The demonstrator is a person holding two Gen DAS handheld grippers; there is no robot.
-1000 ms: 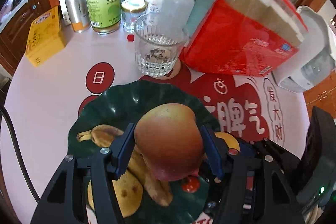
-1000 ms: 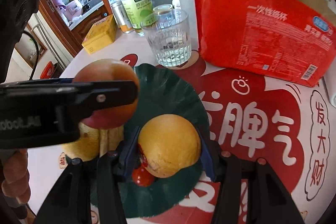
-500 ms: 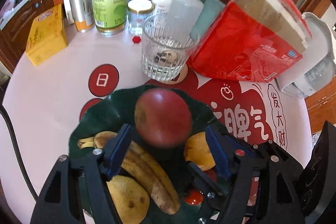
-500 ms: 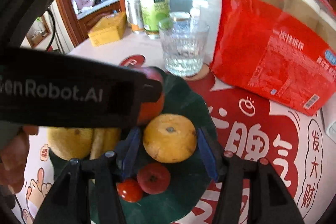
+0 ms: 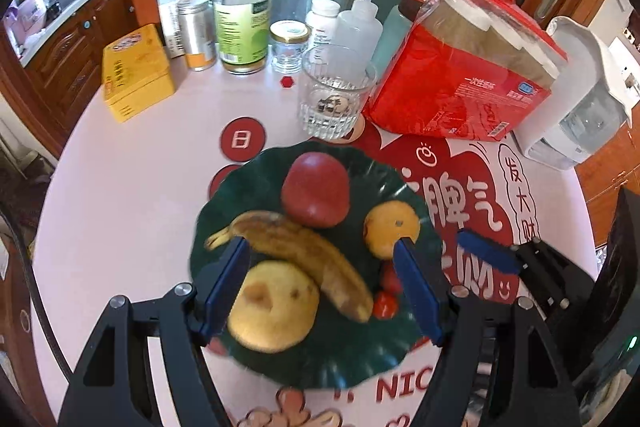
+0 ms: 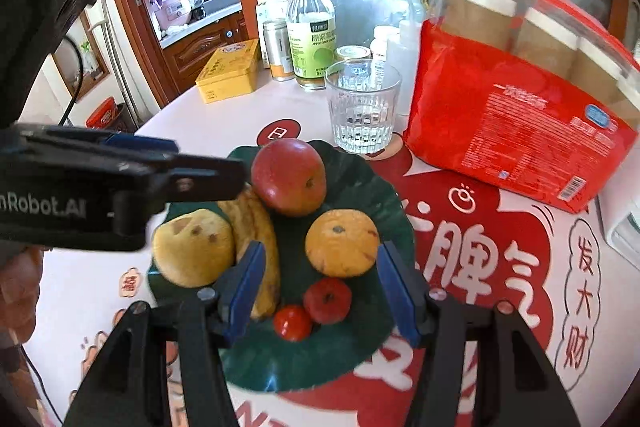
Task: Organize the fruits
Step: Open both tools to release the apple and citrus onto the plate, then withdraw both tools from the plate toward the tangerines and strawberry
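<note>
A dark green plate holds a red apple, an orange, a spotted banana, a yellow pear and two small tomatoes. My left gripper hangs open above the banana and pear, gripping nothing. My right gripper is open too, above the plate's near side with the orange just beyond its tips. The left gripper also shows side-on in the right wrist view.
Behind the plate stand a ribbed glass, a red pack of paper cups, a vinegar bottle, jars and a yellow tin. A white appliance sits at the right. A hand holds the left gripper.
The left gripper let go of the apple, which now rests on the plate's far side. The right gripper released the orange onto the plate. Both grippers opened and lifted back.
</note>
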